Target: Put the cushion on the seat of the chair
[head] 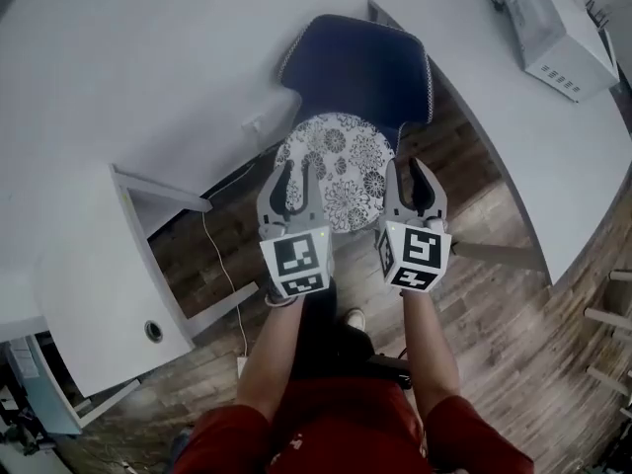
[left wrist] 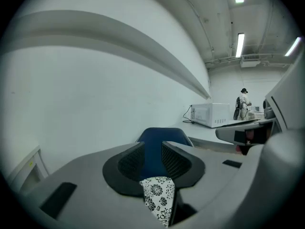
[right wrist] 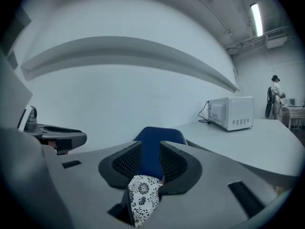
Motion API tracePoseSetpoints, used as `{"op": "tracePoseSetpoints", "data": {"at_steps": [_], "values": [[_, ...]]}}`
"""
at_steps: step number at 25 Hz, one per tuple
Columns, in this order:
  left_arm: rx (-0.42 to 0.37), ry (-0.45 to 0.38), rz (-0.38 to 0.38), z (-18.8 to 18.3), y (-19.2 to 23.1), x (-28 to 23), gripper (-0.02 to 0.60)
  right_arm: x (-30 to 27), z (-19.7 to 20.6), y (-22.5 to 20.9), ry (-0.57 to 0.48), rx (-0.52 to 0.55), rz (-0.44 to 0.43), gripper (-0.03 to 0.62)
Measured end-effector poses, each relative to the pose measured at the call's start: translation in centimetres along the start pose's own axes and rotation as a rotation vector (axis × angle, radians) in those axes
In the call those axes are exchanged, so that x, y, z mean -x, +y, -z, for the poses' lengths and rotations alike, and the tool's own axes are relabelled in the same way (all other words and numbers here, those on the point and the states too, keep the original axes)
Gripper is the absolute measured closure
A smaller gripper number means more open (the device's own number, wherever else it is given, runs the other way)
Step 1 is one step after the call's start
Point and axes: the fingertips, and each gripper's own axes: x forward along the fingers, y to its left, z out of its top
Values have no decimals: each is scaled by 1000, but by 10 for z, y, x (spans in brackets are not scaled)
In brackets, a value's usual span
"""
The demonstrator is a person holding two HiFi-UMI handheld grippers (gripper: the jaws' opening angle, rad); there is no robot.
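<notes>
A round white cushion (head: 336, 171) with a black flower print lies over the seat of the dark blue chair (head: 355, 67); the seat itself is hidden under it. My left gripper (head: 293, 178) is at the cushion's left edge and my right gripper (head: 413, 178) at its right edge. In the left gripper view a strip of the cushion (left wrist: 158, 197) is pinched between the narrow jaws of the left gripper (left wrist: 152, 159), with the chair back (left wrist: 159, 142) beyond. The right gripper view shows the same: cushion (right wrist: 141, 194) in the right gripper (right wrist: 150, 159), chair back (right wrist: 157, 140) ahead.
A curved white desk (head: 523, 136) with a microwave (head: 563, 33) runs along the right of the chair. A white cabinet (head: 99, 294) stands at the left, with a cable (head: 222, 265) on the wooden floor. A person (right wrist: 274, 97) stands far off.
</notes>
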Motion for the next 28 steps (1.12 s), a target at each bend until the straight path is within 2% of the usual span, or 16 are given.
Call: {"op": "tracePoseSetpoints", "data": {"at_steps": [10,14,24,28], "values": [[-38,-159,6,-85,-31,73,466,77,-103,6,-200,36,-50,471],[-50,-184,16,-102,-40,111,466,120,-120,9,-230,7,-66,471],[-52,-268,-6,-140,-49,187,468,194,-153,24,-330,43,-103,482],[-61,-289,-18,-145,-57,207,501,217,-163,28,-363,61,-121,508]]}}
